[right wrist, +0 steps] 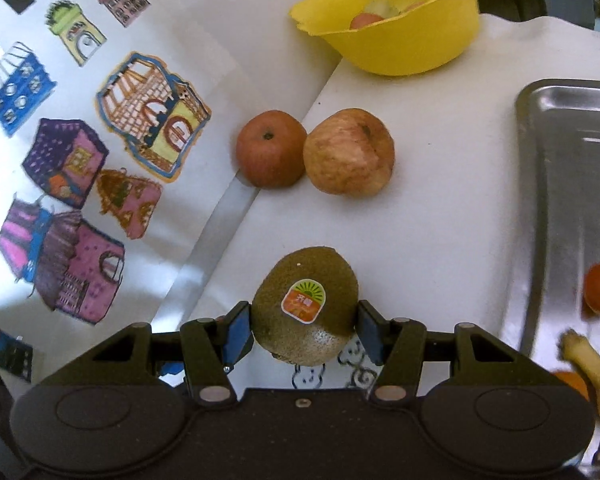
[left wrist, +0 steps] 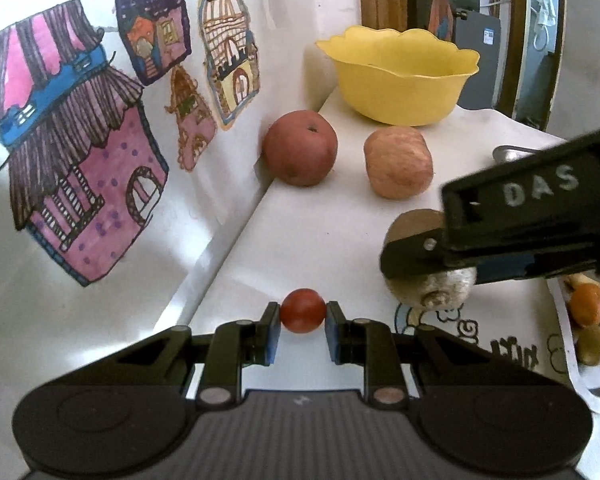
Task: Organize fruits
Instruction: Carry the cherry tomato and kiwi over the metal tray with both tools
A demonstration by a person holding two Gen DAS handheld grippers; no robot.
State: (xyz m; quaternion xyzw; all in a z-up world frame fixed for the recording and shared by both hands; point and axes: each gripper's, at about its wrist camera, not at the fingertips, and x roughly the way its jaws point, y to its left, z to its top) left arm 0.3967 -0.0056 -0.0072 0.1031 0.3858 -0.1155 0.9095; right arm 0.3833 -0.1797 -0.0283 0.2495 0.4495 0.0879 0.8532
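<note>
Fuzzy brown stickered kiwi (right wrist: 305, 306) pinched in right gripper (right wrist: 303, 330); small red cherry tomato (left wrist: 303, 310) clamped in left gripper (left wrist: 303, 330). Carry w/ steady squeeze to scalloped yellow plastic bowl (right wrist: 400, 46); clear both apples, release low.

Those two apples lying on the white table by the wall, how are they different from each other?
The darker apple is deep red and smooth, while the paler apple is pinkish yellow with a wrinkled, mottled skin. The darker apple sits with its stem dimple facing up; the paler apple is tipped sideways. The darker one lies nearer the wall and looks a little smaller. Both rest loose on the table, in front of the yellow bowl.
</note>
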